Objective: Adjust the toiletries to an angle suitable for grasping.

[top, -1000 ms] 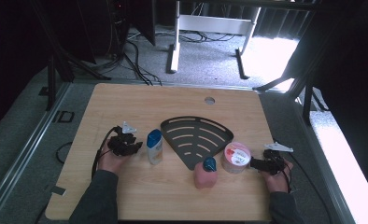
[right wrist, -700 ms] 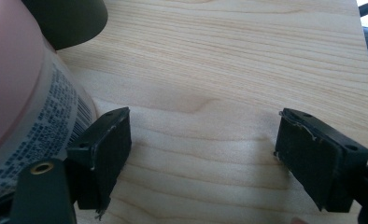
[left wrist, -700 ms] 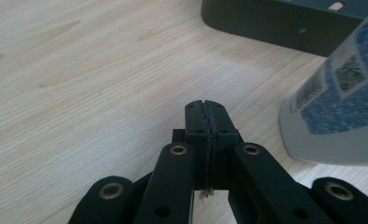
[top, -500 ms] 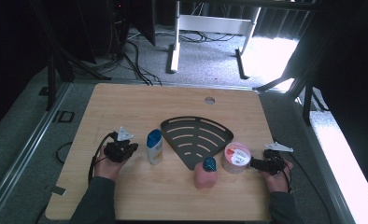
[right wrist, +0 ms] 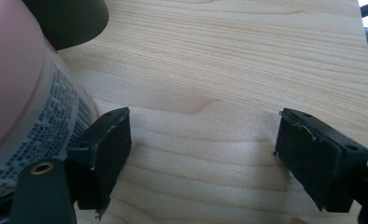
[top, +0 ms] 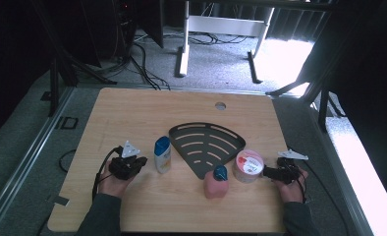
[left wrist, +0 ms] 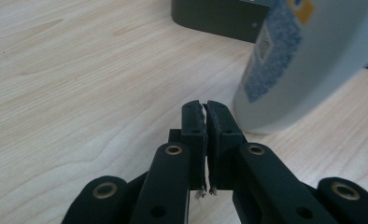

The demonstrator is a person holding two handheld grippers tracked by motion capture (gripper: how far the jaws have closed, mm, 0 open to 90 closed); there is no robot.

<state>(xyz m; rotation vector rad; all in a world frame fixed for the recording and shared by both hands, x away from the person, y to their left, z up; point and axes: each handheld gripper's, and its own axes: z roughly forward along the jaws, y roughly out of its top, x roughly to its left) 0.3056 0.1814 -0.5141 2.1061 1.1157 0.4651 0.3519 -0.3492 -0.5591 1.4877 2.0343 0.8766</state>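
Currently | left gripper (top: 132, 164) fingers (left wrist: 194, 126) are pressing together on nothing, having just been closing, sitting just beside the white bottle (top: 162, 154) standing on the surface (top: 132, 118) | right gripper (top: 270, 172) fingers (right wrist: 105, 149) are standing wide apart, empty, beside the pink tub (top: 248, 165) near the black rack (top: 206, 142).

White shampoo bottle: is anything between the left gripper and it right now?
Nothing visible stands between them. The left gripper, jaws shut with nothing in them, sits on bare table just beside the white shampoo bottle. In the left gripper view the bottle rises close by the jaw tips, apart from them.
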